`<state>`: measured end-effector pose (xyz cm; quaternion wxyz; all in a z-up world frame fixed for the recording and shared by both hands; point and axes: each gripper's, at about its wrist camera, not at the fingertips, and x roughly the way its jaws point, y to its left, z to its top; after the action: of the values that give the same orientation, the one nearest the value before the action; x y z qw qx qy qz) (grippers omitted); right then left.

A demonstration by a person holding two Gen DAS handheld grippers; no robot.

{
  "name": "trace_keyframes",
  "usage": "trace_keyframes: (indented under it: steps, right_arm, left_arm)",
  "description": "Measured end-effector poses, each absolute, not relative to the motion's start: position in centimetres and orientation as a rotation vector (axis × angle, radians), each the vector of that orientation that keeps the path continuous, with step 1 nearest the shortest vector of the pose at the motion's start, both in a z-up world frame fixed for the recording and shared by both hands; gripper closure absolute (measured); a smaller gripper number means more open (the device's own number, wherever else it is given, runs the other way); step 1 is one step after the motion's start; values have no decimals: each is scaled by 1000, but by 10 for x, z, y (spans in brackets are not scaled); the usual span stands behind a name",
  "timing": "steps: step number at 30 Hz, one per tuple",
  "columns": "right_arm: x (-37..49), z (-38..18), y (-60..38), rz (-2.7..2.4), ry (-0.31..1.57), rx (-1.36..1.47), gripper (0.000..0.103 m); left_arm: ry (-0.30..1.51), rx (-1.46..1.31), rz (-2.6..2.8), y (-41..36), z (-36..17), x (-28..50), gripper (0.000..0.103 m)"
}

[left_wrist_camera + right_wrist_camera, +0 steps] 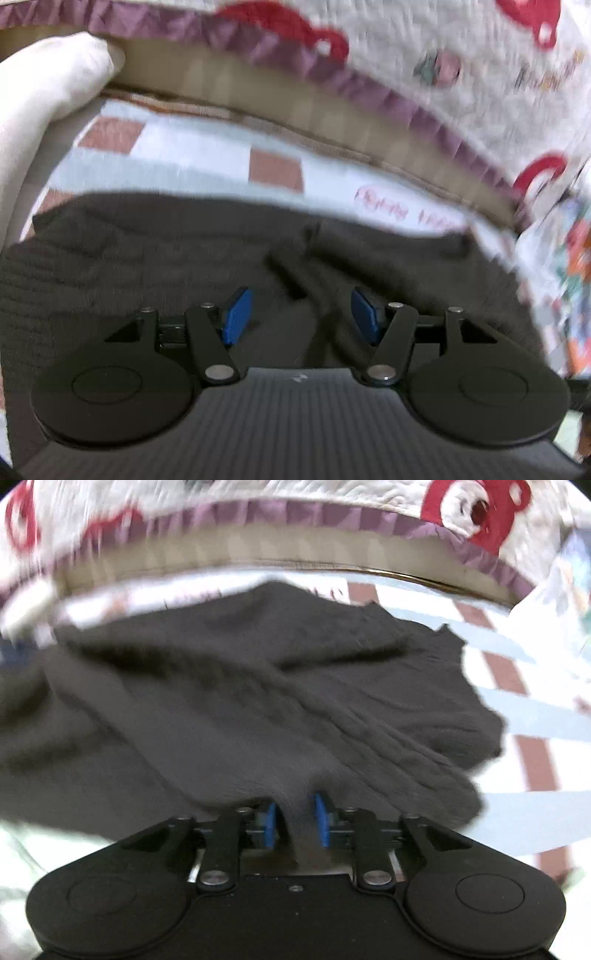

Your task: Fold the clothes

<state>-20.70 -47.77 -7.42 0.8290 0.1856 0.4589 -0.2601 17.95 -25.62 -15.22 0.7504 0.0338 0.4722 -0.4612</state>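
Note:
A dark grey-brown knitted garment lies crumpled on a checked sheet and fills the lower half of both views. My left gripper hovers low over it, open, blue pads wide apart. A raised fold of the knit runs up between them without touching either. In the right wrist view the garment spreads away from me, with its ragged edge to the right. My right gripper is open by a narrow gap. A ridge of the cloth stands between its pads, which do not pinch it.
The sheet has white, pale blue and brick-red squares. Beyond the garment runs a tan band, and above it a white quilt with red bears and a purple frill. A white padded shape sits at the upper left.

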Motion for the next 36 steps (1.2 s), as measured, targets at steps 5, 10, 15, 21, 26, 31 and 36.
trace_keyframes:
  steps: [5,10,15,21,26,31,36]
  right_arm:
    - [-181,-85,-479,-529,962,404,70]
    - [-167,-82,-497,-545,934,478,67]
    - [-160,-97,-501,-577,1089,477,58]
    - [-178,-96,-484,-479,1118,419,56]
    - [-201,-94,-461,-476,1166,240,60]
    - [-207,-83,-454,-458,1191,131,93]
    - [-205,-79,-449,-454,1236,88,92]
  left_arm:
    - [1116,7,-1032,-254,-168,180,44]
    - [1156,-68,-1042,-256,-179,184,40]
    - [1164,-186,-1030,-266,-190,191,37]
    - [1136,-219,-1010,-294,-187,198,87]
    - [932,-172,-1027,-274,-135,186,89]
    - [945,-121,-1000,-266,-137,191,89]
    - [1059,26,-931,-274,-168,193,87]
